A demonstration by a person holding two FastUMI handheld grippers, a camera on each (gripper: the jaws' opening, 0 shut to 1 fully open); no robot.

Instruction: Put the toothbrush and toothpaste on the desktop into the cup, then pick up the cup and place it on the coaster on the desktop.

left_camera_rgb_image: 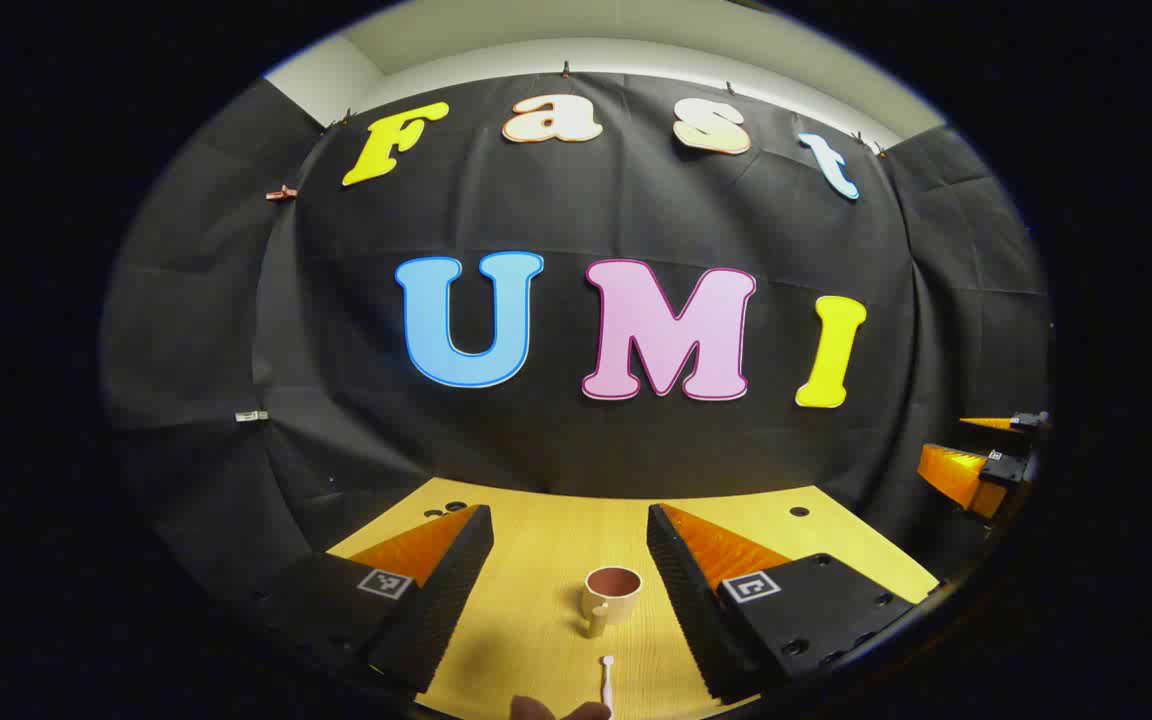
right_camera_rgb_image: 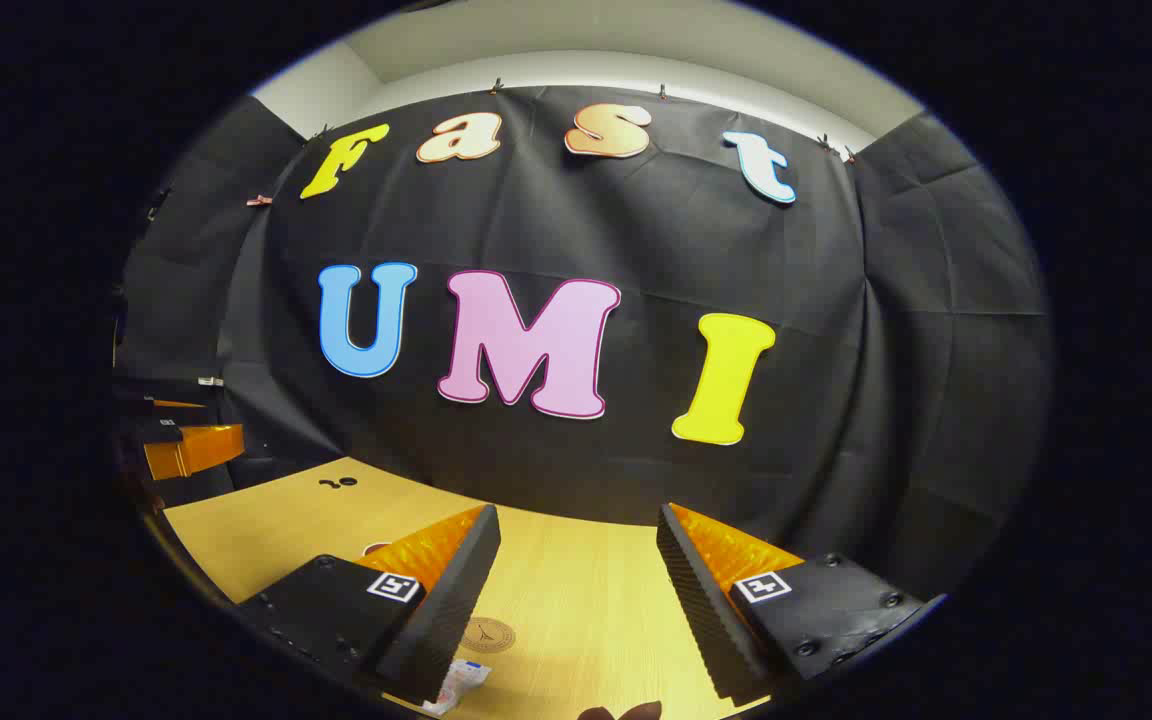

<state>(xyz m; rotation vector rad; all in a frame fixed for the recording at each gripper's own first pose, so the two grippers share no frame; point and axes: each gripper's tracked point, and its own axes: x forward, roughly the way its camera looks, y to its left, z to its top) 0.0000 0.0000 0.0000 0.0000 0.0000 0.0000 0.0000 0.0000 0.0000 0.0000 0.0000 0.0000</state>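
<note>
A cream cup (left_camera_rgb_image: pixel 613 595) with a brown inside stands upright on the wooden desktop (left_camera_rgb_image: pixel 536 560), its handle turned toward the camera. It sits low between the fingers of my left gripper (left_camera_rgb_image: pixel 568 512), which is open and holds nothing. A white toothbrush (left_camera_rgb_image: pixel 607 680) lies just in front of the cup at the bottom edge. In the right gripper view a round wooden coaster (right_camera_rgb_image: pixel 486 634) lies on the desktop between the fingers of my right gripper (right_camera_rgb_image: pixel 576 512), also open and holding nothing. A white toothpaste tube (right_camera_rgb_image: pixel 461 685) lies near the coaster, partly hidden by one finger.
The right gripper (left_camera_rgb_image: pixel 976 470) appears far off at the right edge of the left gripper view, and the left gripper (right_camera_rgb_image: pixel 186 445) at the left edge of the right gripper view. Small dark holes (left_camera_rgb_image: pixel 799 511) mark the desktop's back. The black cloth wall stands behind the desk.
</note>
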